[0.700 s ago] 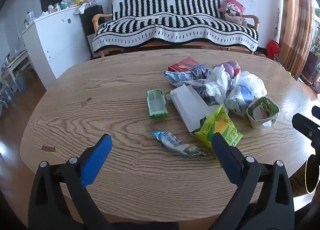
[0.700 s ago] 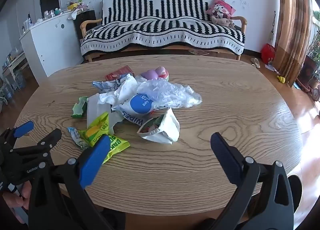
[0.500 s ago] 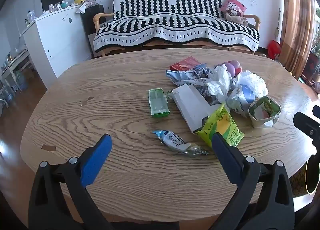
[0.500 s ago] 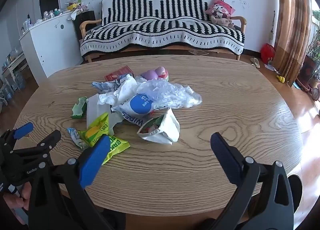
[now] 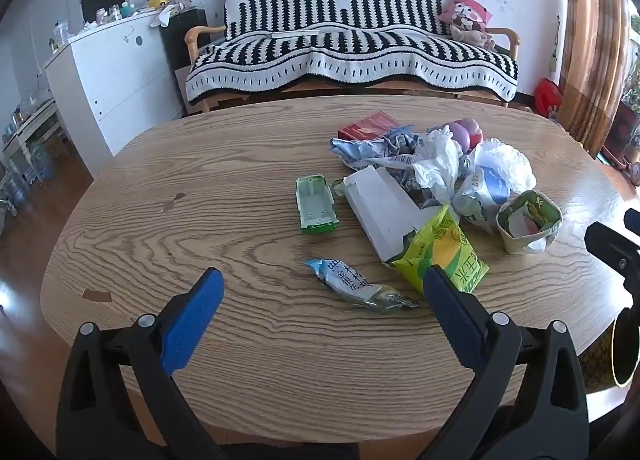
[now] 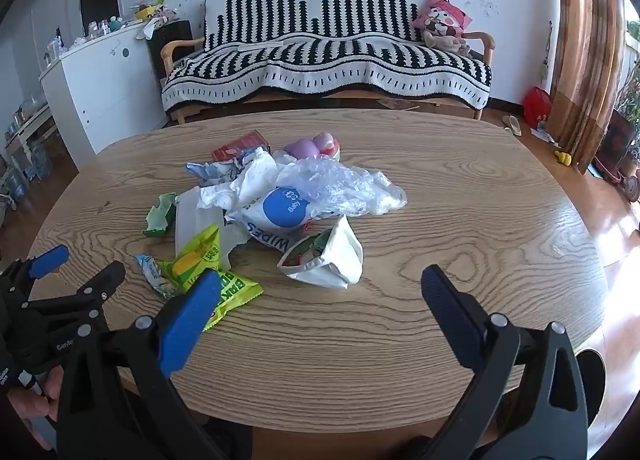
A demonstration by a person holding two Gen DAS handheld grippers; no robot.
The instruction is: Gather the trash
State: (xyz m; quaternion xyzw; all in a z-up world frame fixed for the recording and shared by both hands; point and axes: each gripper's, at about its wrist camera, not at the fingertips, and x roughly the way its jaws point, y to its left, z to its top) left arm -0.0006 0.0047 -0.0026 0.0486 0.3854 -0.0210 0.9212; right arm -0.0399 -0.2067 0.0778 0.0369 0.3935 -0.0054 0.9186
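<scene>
Trash lies in a heap on the oval wooden table point(image 5: 224, 187). It includes a blue snack wrapper point(image 5: 352, 284), a yellow-green chip bag point(image 5: 444, 252), a white carton point(image 5: 384, 207), a green plastic tray point(image 5: 316, 205), a wipes pack point(image 6: 280, 215), clear plastic film point(image 6: 340, 183), a crushed paper cup point(image 6: 328, 256) and a red box point(image 5: 368, 125). My left gripper point(image 5: 324, 292) is open and empty, hovering just short of the blue wrapper. My right gripper point(image 6: 320, 292) is open and empty, just short of the paper cup. The left gripper also shows in the right wrist view point(image 6: 76, 272).
A sofa with a black-and-white striped blanket point(image 5: 352, 55) stands behind the table. A white cabinet point(image 5: 108, 75) is at the back left. A brown curtain point(image 5: 592, 39) hangs at the right. A dark round bin opening point(image 6: 592, 372) shows below the table's right edge.
The left gripper has shifted slightly, so the trash sits a little lower and further right in its view. The right gripper has barely moved. Both stay open.
</scene>
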